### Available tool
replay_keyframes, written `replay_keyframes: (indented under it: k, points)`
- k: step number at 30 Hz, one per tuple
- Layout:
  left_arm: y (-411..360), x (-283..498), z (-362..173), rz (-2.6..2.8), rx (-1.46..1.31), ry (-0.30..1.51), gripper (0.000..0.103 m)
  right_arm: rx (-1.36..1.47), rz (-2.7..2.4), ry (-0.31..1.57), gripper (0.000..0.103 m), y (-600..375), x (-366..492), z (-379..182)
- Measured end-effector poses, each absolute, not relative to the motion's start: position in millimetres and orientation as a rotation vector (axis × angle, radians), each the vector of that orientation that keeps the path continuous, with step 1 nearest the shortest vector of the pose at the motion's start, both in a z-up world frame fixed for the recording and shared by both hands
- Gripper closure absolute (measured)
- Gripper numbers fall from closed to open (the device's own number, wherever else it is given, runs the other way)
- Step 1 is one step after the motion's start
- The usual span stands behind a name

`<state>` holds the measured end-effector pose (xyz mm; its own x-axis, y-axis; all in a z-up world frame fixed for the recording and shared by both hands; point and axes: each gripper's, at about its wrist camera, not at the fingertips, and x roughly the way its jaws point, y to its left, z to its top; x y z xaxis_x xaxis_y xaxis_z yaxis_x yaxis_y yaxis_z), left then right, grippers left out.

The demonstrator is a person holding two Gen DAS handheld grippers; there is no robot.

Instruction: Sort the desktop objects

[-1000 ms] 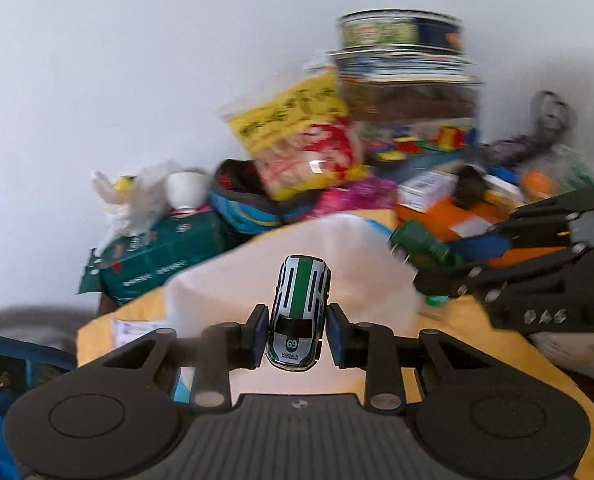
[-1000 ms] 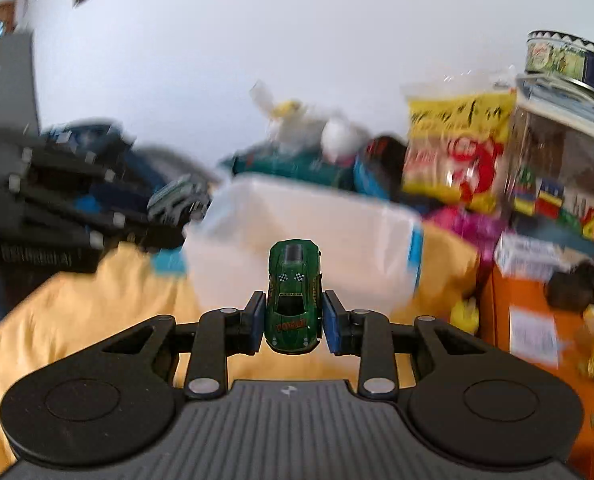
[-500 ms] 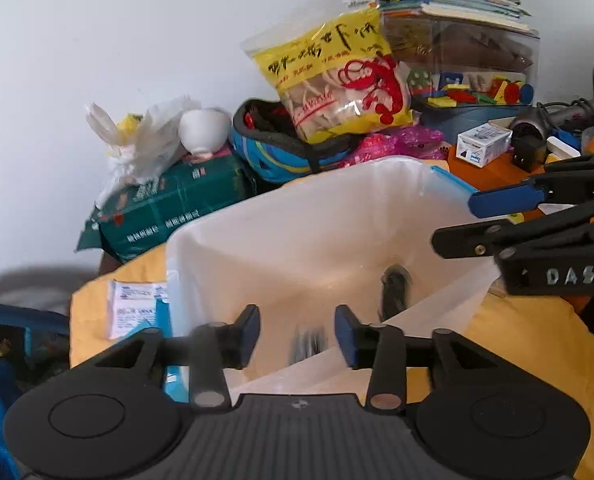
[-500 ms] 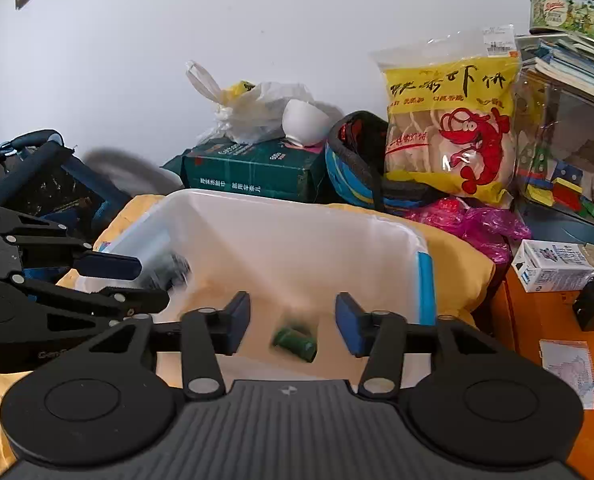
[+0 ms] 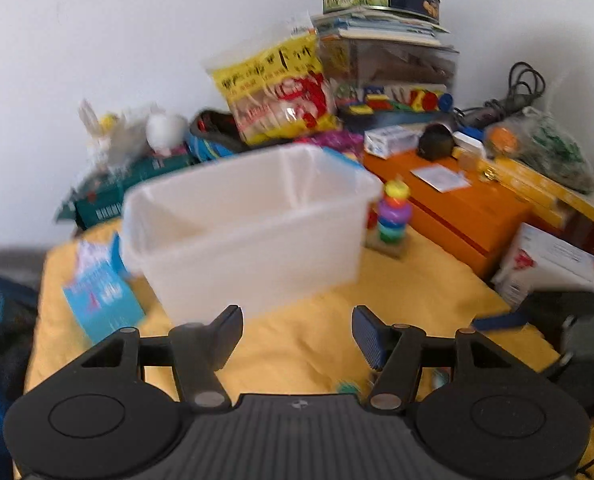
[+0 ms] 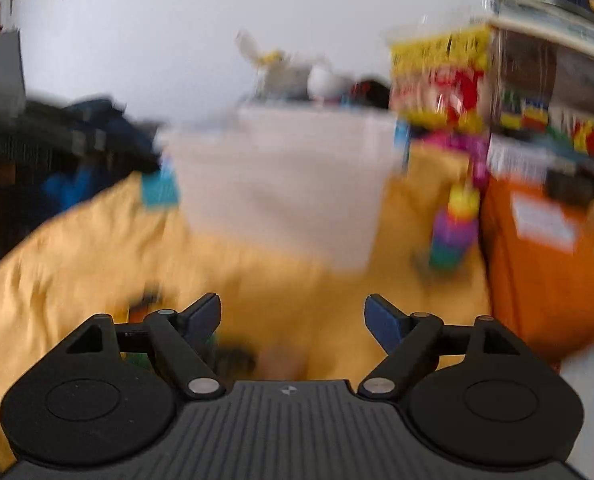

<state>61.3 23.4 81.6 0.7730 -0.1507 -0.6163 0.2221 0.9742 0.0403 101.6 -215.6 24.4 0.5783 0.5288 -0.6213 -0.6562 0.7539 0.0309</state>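
Note:
A white plastic bin (image 5: 253,224) (image 6: 281,192) stands on the yellow cloth (image 5: 305,332) ahead of both grippers. My left gripper (image 5: 297,334) sits low over the cloth in front of the bin, its jaws opening wide with nothing between them. My right gripper (image 6: 293,322) is also low before the bin, jaws opening and holding nothing; its view is blurred. The two toy cars are out of sight, hidden by the bin's wall. Small blurred items (image 6: 145,304) lie on the cloth near the right gripper's left finger. The right gripper's blue pad (image 5: 497,322) shows at the left view's right edge.
A stacking-ring toy (image 5: 393,216) stands right of the bin, beside an orange box (image 5: 465,208). A blue leaflet (image 5: 101,300) lies left of the bin. Behind are a yellow snack bag (image 5: 281,92), a green box (image 5: 113,196), stacked tins and books (image 5: 381,12), and a white carton (image 5: 553,264).
Both grippers let go of their toy cars over the bin, opened wide, then dropped back and down to the cloth in front of it. The cars fell into the bin.

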Motion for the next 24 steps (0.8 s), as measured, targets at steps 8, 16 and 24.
replay_keyframes:
  k: [8, 16, 24]
  points:
    - [19, 40, 71, -0.182, 0.088, 0.69, 0.039, -0.251, 0.71, 0.693, 0.012, -208, 67, -34]
    - [16, 33, 69, -0.165, 0.082, 0.698, 0.039, -0.267, 0.756, 0.657, 0.0, -206, 80, -35]
    - [8, 32, 66, -0.181, 0.089, 0.701, 0.039, -0.263, 0.768, 0.654, 0.0, -210, 77, -40]
